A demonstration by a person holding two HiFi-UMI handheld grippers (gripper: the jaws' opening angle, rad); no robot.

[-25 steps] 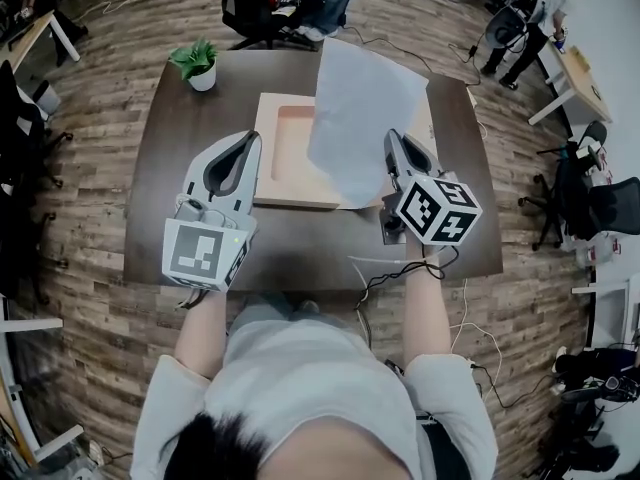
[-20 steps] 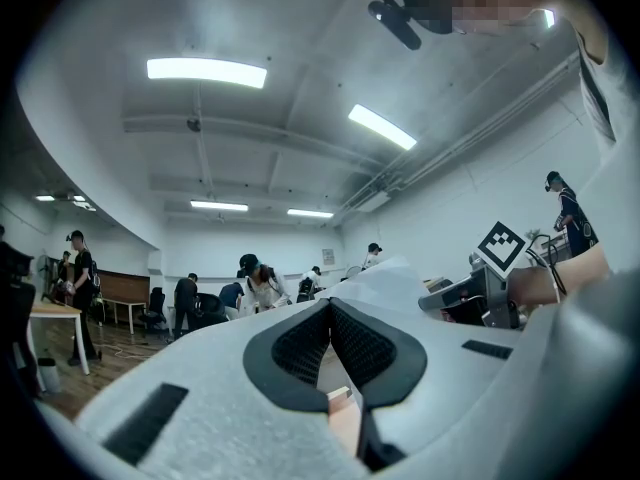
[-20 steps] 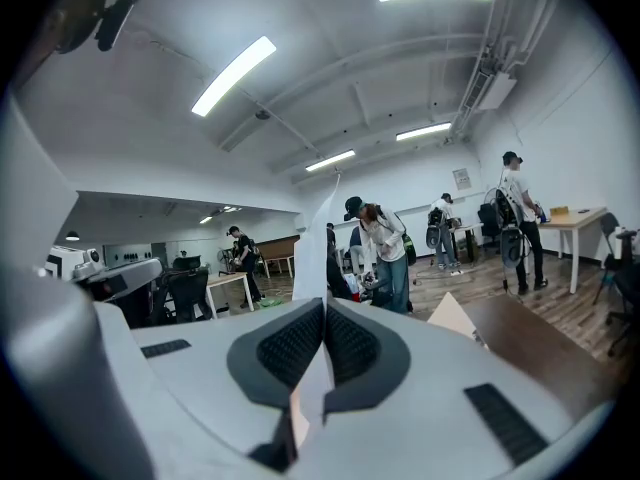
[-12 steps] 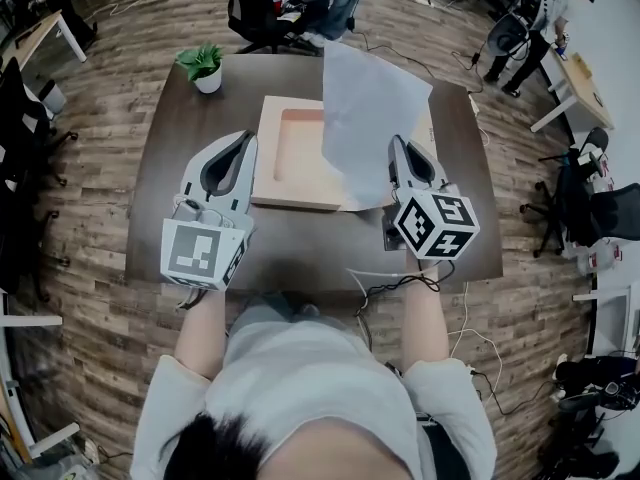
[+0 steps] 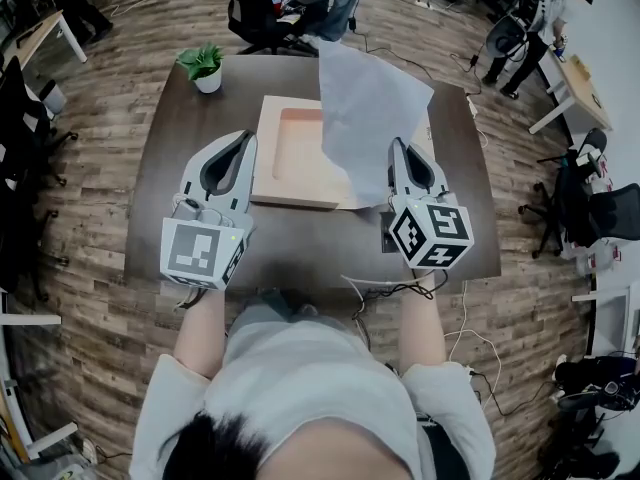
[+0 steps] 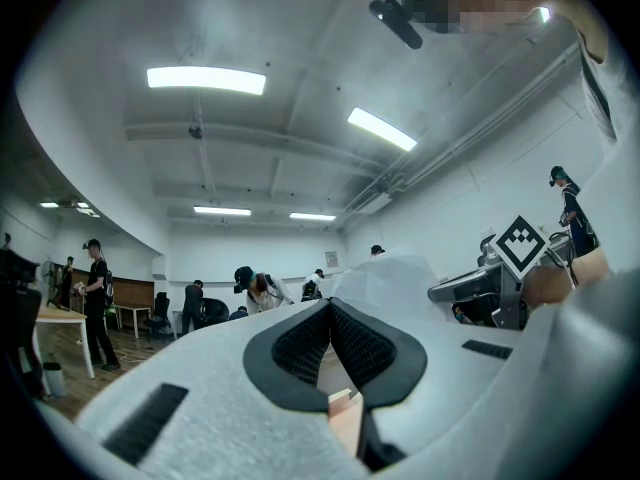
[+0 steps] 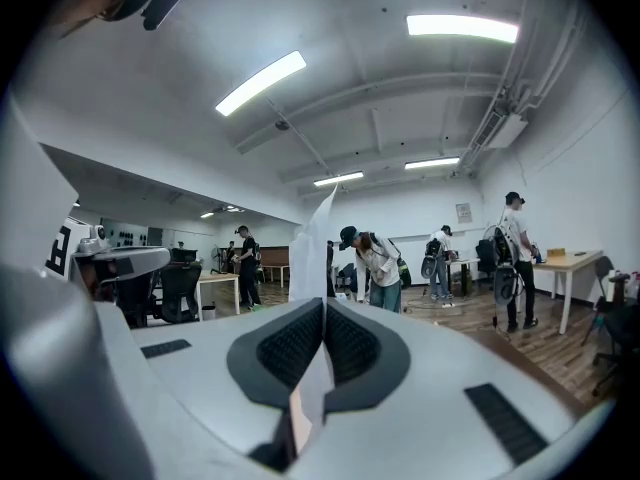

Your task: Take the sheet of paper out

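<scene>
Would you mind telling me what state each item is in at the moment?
sheet of paper: held up, roughly upright, pinched near its lower edge.
right gripper: shut on the sheet of paper.
left gripper: shut, nothing between its jaws.
wooden tray: lying flat, recess open on its left side.
potted plant: upright.

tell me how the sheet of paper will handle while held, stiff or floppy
Probably floppy: the sheet of paper rises from the right gripper, pinched at its lower edge, and looks curved. Likely very light, so it may sway as it moves. The thin pinched edge could tear if jerked.
</scene>
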